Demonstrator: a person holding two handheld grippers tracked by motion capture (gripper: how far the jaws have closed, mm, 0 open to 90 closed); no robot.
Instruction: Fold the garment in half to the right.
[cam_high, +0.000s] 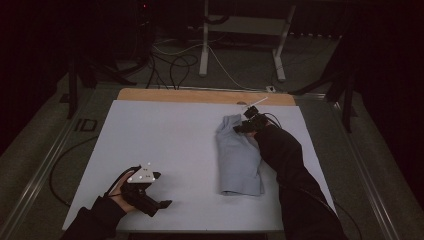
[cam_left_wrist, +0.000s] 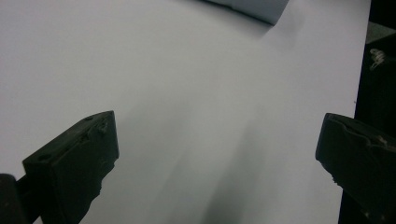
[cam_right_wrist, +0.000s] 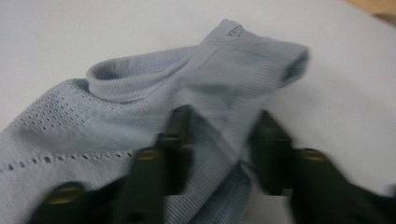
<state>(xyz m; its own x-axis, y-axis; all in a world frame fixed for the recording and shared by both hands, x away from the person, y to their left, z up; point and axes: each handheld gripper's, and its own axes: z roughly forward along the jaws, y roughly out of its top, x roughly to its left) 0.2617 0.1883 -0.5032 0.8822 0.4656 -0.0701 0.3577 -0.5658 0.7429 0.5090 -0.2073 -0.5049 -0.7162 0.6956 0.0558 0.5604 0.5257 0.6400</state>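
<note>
A light blue knitted garment (cam_high: 237, 155) lies folded on the white sheet (cam_high: 165, 135), right of the middle. My right gripper (cam_high: 245, 126) sits at its far end, by the ribbed opening. In the right gripper view the garment (cam_right_wrist: 140, 93) bunches into a ridge between the two black jaws, and the right gripper (cam_right_wrist: 224, 126) is shut on that fold. My left gripper (cam_high: 162, 190) rests near the sheet's front left, well apart from the garment. In the left gripper view the left gripper (cam_left_wrist: 215, 140) stands wide open over bare sheet, with a corner of the garment (cam_left_wrist: 252, 7) far ahead.
The sheet covers a wooden tabletop (cam_high: 200, 95) whose far edge shows bare. Beyond it are white table legs (cam_high: 204, 45) and loose cables (cam_high: 175, 65) on a dark floor. A metal rail (cam_high: 45, 165) runs along the left side.
</note>
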